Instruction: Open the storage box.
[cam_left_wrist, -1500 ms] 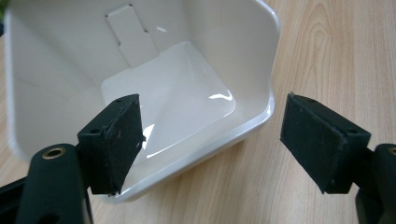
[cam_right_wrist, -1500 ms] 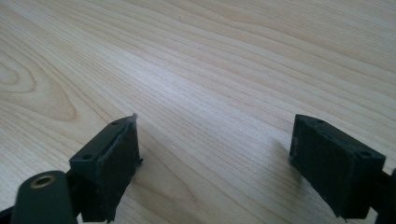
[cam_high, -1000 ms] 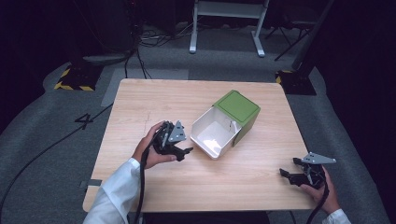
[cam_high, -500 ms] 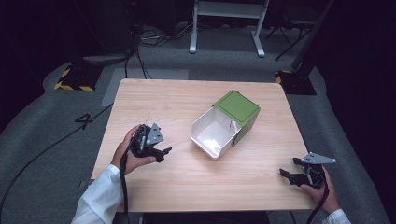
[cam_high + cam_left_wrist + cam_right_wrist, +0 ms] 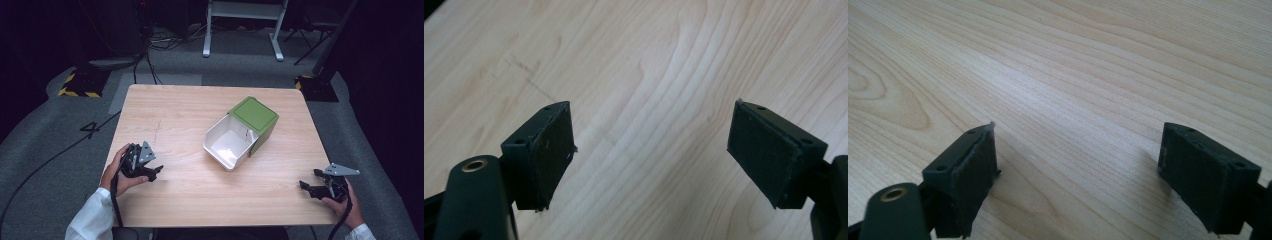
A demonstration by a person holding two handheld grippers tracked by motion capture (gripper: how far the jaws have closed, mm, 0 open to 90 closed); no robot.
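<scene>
Change since earlier frame: the left gripper is pulling back from beside the bin toward the near left part of the table and sinking; the right gripper is keeping its place.
Left gripper: jaws standing apart, grasping nothing; in the left gripper view bare wood is showing between the pads.
Right gripper: jaws likewise spread and empty, sitting low over the near right corner; wood grain alone is lying between its pads.
Bin position: lying on its side at mid-table, slightly right of centre, apart from both grippers.
Bin orientation: the white open mouth is facing the near edge and a little left; the green body is running back and to the right, so the long axis is lying diagonally.
Key relation: the bin is lying ahead and right of the left gripper, ahead and left of the right one; the mouth is turning toward the left hand, judged the better placed for a reach.
Surface: pale wood, a faint pencil mark left of centre.
Room: dark grey carpet, a hazard-striped base, cables, and a white stand beyond.
</scene>
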